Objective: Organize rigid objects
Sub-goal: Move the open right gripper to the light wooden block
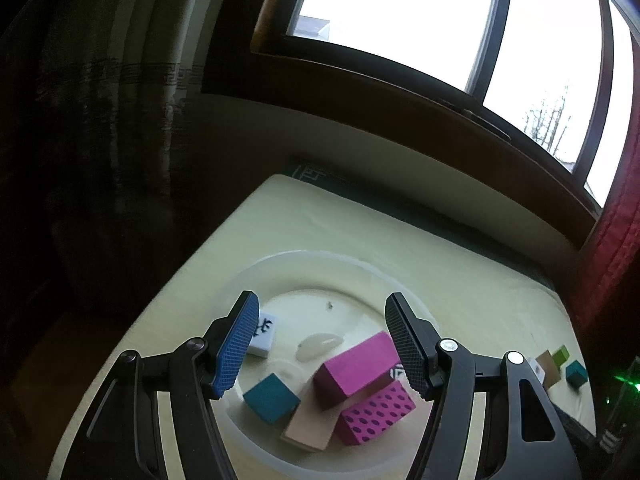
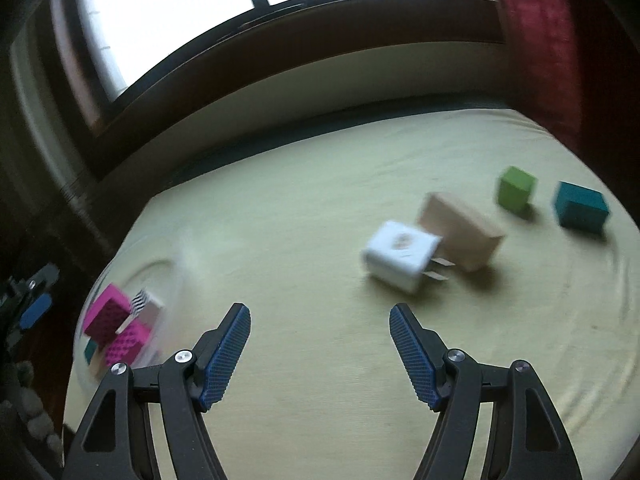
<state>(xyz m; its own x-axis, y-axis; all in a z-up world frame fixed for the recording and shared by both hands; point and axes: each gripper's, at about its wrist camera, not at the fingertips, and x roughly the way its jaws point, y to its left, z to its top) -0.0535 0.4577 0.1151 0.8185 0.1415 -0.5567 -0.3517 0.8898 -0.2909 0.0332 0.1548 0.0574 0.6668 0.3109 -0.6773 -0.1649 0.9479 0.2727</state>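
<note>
My right tongs [image 2: 320, 354] and left tongs [image 1: 320, 350] gape empty; the white plastic plug-in charger cube [image 2: 400, 255], probably light, stiff and slick, wants gripping across its flat sides.

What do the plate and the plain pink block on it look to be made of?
Plate: seemingly clear glass or plastic, glossy; the yellow cloth shows through and its rim catches light. Plain pink block: probably painted wood, matt, with flat faces and crisp edges, though plastic cannot be ruled out.
</note>
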